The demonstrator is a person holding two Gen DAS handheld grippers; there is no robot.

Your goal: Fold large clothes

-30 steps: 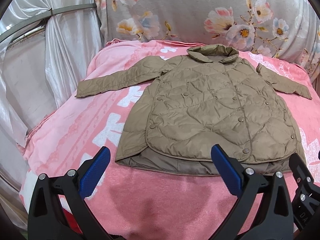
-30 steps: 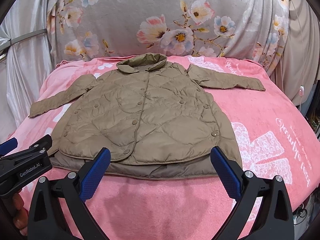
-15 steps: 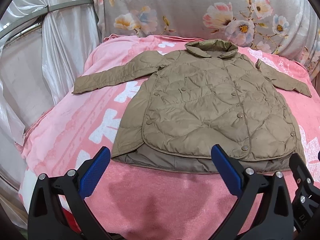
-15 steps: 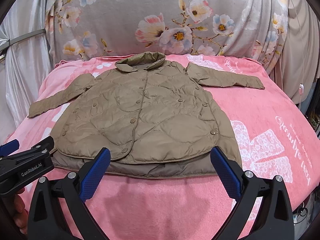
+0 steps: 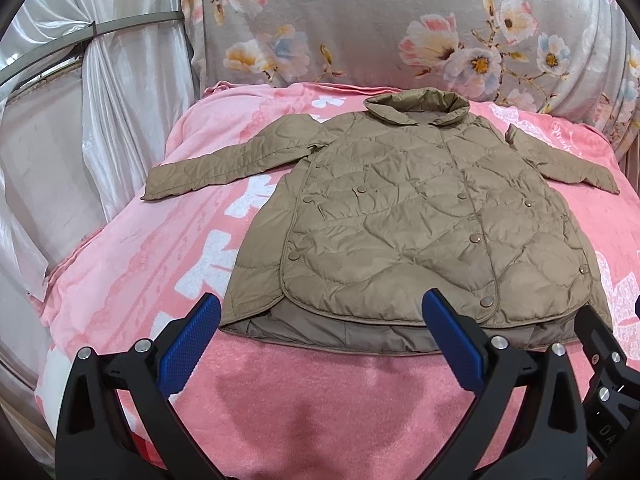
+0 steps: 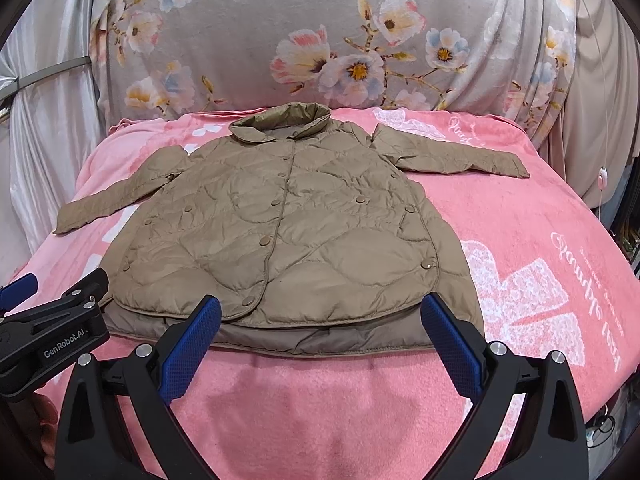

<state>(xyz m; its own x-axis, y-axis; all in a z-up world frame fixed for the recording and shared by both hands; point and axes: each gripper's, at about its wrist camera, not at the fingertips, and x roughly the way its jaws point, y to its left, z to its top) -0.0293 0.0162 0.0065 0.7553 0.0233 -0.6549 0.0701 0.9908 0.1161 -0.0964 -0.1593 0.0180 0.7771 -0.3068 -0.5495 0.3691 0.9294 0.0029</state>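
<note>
A tan quilted coat [image 5: 420, 224] lies flat and buttoned on the pink blanket, collar at the far end, both sleeves spread out to the sides; it also shows in the right wrist view [image 6: 280, 232]. My left gripper [image 5: 320, 336] is open and empty, held just before the coat's near hem. My right gripper [image 6: 320, 336] is open and empty, also just before the hem. The left gripper's body shows at the left edge of the right wrist view [image 6: 52, 336].
The pink blanket [image 6: 540, 240] covers a bed or table. A grey floral cloth [image 6: 320, 40] hangs behind it. White curtains [image 5: 60, 120] hang on the left. A beige curtain and a cord [image 6: 600, 120] are on the right.
Both views have shifted slightly; the coat sits a little lower and closer in the left wrist view. The coat itself has not moved. Both grippers stay open.
</note>
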